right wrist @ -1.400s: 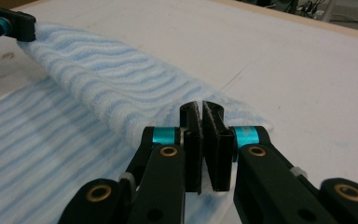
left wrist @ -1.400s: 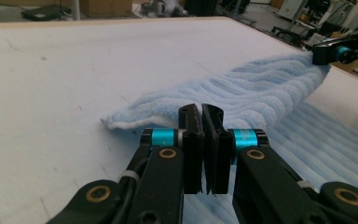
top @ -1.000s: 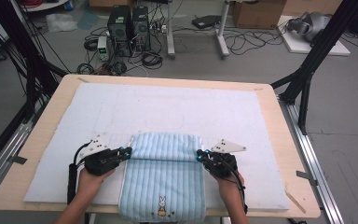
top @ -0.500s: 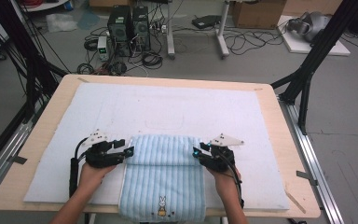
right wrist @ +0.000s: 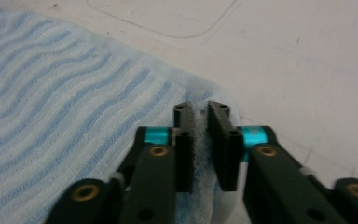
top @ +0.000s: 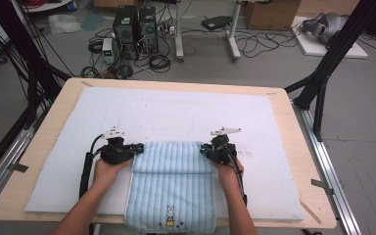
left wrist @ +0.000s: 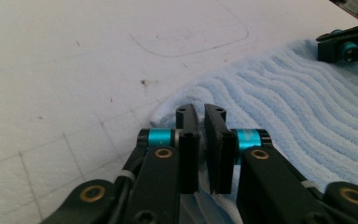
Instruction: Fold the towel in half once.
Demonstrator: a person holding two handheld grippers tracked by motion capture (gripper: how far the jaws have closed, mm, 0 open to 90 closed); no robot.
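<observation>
Wooden table (top: 293,132), light plywood top, rounded corners, standing on grey floor. White foam mat (top: 176,115) covers most of top, bare wood margin all round, widest at right. Faint rounded-rectangle outline pressed into mat near centre. Light blue striped towel (top: 169,186) lies on mat at near edge, centre; far end folded over, near end with small rabbit motif overhangs table edge.

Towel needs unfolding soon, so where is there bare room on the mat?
Free: the white mat beyond the towel, and the strips outside each gripper. Crowded: the near edge, with the left gripper and right gripper clamping the fold's corners.
</observation>
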